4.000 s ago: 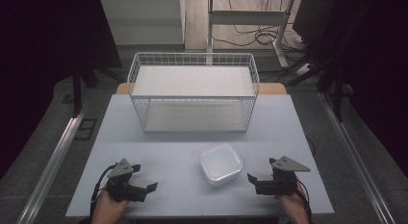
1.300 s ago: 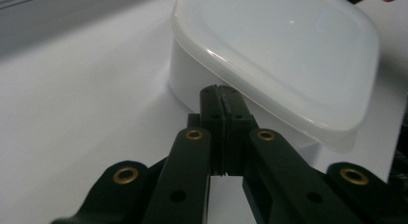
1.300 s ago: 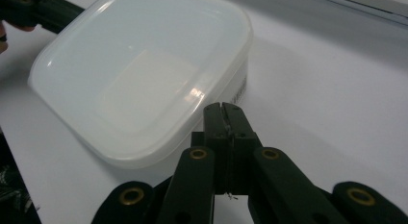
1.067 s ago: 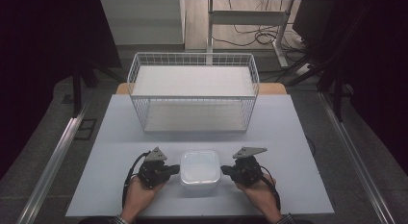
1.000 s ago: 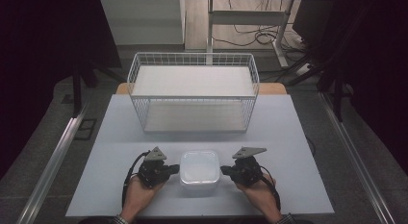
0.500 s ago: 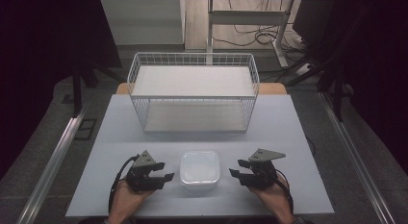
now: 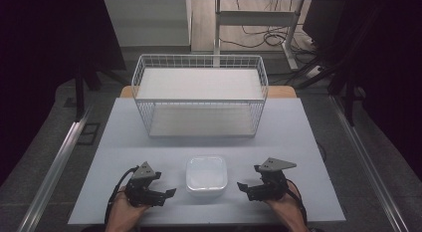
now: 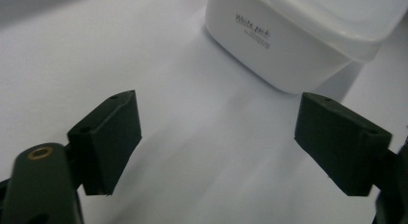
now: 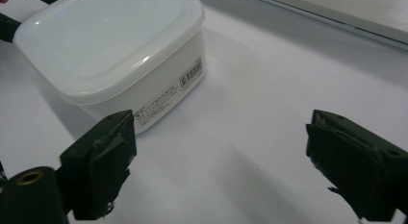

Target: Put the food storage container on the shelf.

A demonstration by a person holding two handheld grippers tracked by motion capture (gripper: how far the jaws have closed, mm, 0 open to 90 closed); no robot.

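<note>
Dark curtains and a grey floor surround your pale bench [image 7: 124, 127], with a white wire basket [image 7: 199, 100] standing toward its far edge, centred between the left and right edges.

Your box [image 7: 206, 174] sits near the bench's near edge, about midway between its left and right edges, well apart from the basket. It is a squarish white plastic tub with rounded corners and a translucent white lid pressed on; the lid has a raised rim and overhangs the walls a little. From the right gripper view, you can see a small printed label and a barcode on one wall of the box [image 9: 115, 56]. From the left gripper view, another wall carries the words "White pack" with a line of fine print below. The box stands flat and upright on the bench, lid closed.

Your left gripper [image 7: 164, 192] rests low near the near edge, left of the box and apart from it. Its jaws have just been opening and now stand wide, with nothing between them but bare bench.

Your right gripper [image 7: 244, 186] mirrors it to the right of the box, also clear of it. Its jaws have just been opening too, they stand wide, and they grip nothing. Both point inward toward the box.
</note>
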